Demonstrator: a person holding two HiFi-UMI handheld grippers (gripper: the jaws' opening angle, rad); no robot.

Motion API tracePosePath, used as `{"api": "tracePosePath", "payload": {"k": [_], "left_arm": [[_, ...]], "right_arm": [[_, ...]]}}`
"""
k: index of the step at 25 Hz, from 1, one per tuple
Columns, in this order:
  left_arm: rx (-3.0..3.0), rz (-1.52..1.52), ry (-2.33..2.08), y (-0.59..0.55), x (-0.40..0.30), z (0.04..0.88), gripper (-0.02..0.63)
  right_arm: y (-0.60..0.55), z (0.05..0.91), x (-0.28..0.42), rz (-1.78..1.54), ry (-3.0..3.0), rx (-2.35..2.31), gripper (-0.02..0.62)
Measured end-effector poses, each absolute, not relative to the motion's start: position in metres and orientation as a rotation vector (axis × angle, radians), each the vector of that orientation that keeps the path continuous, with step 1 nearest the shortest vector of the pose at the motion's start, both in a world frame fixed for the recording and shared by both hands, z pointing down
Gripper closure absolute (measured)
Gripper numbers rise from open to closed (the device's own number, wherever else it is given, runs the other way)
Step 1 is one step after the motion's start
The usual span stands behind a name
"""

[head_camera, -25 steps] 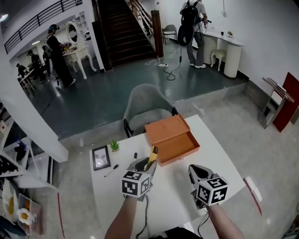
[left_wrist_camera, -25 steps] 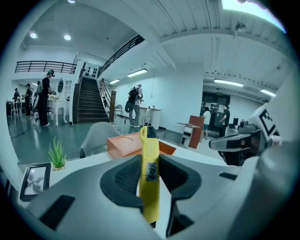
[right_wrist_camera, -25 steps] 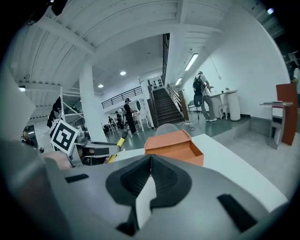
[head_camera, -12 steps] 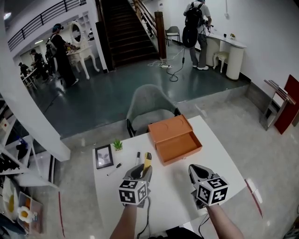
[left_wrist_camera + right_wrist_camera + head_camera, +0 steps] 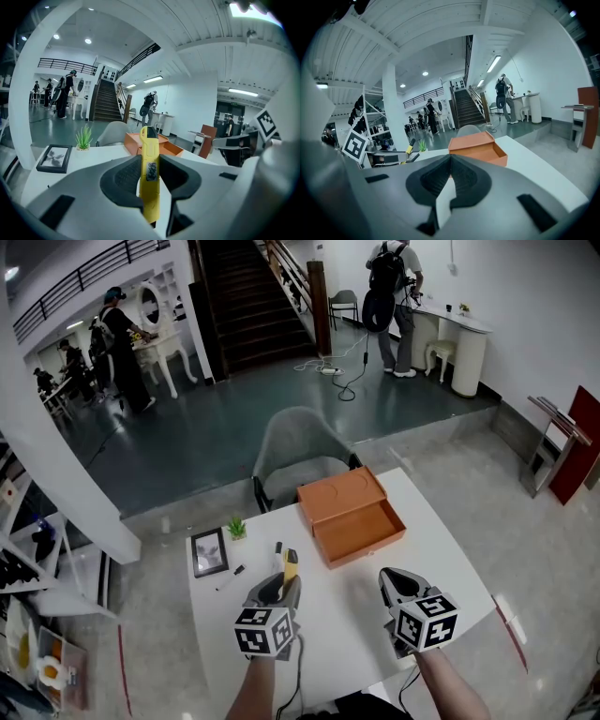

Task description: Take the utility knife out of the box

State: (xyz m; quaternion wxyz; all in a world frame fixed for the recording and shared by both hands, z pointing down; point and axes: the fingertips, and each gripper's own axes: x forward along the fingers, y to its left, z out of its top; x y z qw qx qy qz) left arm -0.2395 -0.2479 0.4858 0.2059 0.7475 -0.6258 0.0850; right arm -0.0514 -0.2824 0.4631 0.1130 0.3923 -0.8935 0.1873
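Note:
A yellow utility knife (image 5: 289, 566) sticks out forward from my left gripper (image 5: 274, 589), which is shut on it above the white table (image 5: 337, 634), left of the box. In the left gripper view the knife (image 5: 150, 178) stands upright between the dark pads (image 5: 124, 180), pinched at mid-length. The orange box (image 5: 352, 517) sits at the table's far side with its drawer pulled out, showing empty. My right gripper (image 5: 401, 587) hovers near the table's front right; its jaws meet with nothing between them (image 5: 451, 157). The box (image 5: 480, 147) lies ahead of it.
A framed picture (image 5: 206, 552), a small green plant (image 5: 235, 528) and a black marker (image 5: 230, 577) lie on the table's left part. A grey chair (image 5: 300, 460) stands behind the table. Several people stand far off in the hall.
My left gripper has carried the knife leftward and a little nearer, away from the orange box. The right gripper has stayed where it was.

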Motion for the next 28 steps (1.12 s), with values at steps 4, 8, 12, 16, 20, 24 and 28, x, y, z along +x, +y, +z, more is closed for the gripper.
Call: {"api": "tracePosePath", "payload": {"k": [4,8,12,16,20,24,28], "left_arm": [[2.079,0.231,-1.743,-0.247,-0.241,0.486,0.488],[2.076,0.226,-1.744,-0.247,-0.241,0.486,0.488],[2.073,0.220,-1.744,-0.247,-0.241,0.485,0.488],[2.063,0.217,-1.743,-0.246,-0.241,0.487,0.488],[2.059,0.212,-1.741,-0.247,-0.241,0.488,0.488],[2.057,0.212,-1.742,-0.249,-0.243,0.489,0.488],[2.057,0.212,-1.741,-0.251,-0.244,0.489,0.488]], "right_arm": [[-0.282,0.463,-0.053,0.535,-2.618,1.147,0.595],[-0.283,0.462,-0.053,0.524,-2.614,1.151,0.595],[-0.285,0.462,-0.053,0.518,-2.607,1.151,0.595],[-0.287,0.462,-0.053,0.513,-2.604,1.152,0.595],[-0.288,0.464,-0.052,0.515,-2.595,1.150,0.595],[-0.291,0.467,-0.053,0.515,-2.589,1.152,0.595],[-0.294,0.466,-0.053,0.510,-2.587,1.151,0.595]]}}
